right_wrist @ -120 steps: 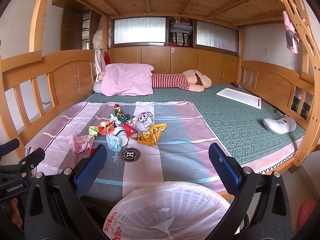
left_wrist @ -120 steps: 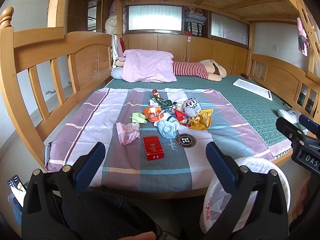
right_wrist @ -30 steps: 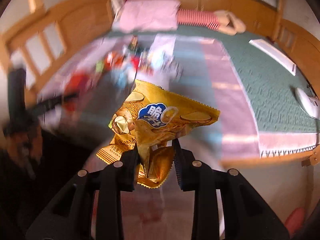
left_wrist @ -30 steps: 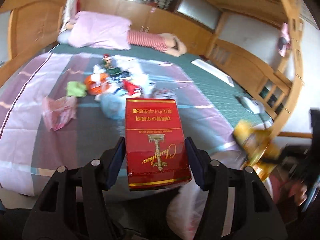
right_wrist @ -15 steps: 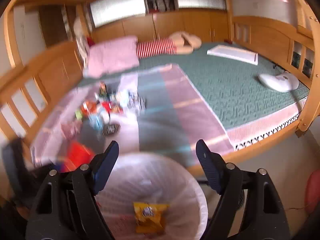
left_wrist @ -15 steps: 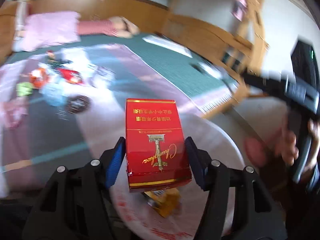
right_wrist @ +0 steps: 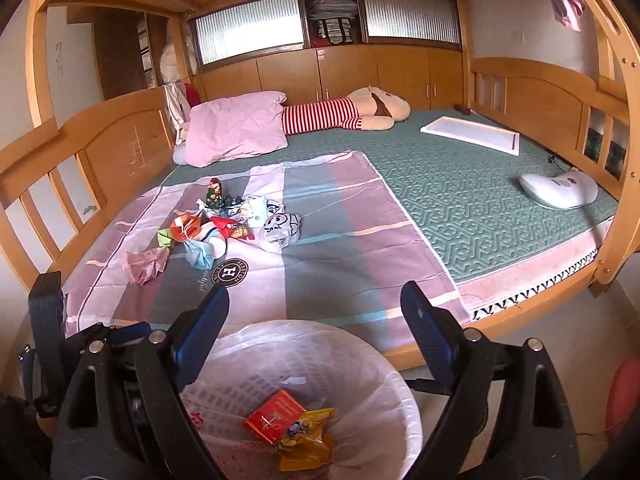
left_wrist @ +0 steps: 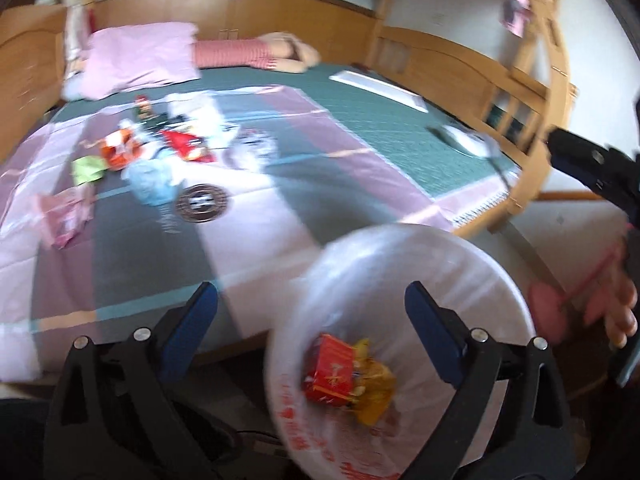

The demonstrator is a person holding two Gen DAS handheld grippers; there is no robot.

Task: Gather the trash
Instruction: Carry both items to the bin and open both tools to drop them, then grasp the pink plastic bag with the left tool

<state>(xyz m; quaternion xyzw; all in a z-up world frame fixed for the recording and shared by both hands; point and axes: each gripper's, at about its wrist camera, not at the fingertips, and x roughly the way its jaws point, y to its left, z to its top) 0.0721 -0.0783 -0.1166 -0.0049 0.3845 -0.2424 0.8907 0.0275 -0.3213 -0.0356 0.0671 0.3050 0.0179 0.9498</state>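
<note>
A white bin lined with a plastic bag [right_wrist: 360, 344] [left_wrist: 500, 276] stands on the floor at the foot of the bed. Inside it lie a red box [right_wrist: 274, 414] [left_wrist: 330, 368] and a yellow snack bag [right_wrist: 306, 442] [left_wrist: 374, 386]. My left gripper [left_wrist: 312, 320] hangs over the bin, its jaws opening wide with nothing between them. My right gripper [right_wrist: 314, 316] also hangs above the bin, jaws opening and empty. A pile of wrappers and scraps [right_wrist: 224, 224] [left_wrist: 156, 152] lies on the striped sheet [right_wrist: 340, 248].
Wooden bed rails [right_wrist: 100, 140] run along both sides. A pink pillow [right_wrist: 236, 128], a striped plush toy [right_wrist: 348, 114], a white tray [right_wrist: 472, 134] and a white device [right_wrist: 560, 190] lie on the green mat. A person's hand [left_wrist: 616, 308] holds the right gripper's handle.
The left gripper let go of the red box, which now lies in the bin beside the yellow snack bag that the right gripper dropped. Both jaws spread wide.
</note>
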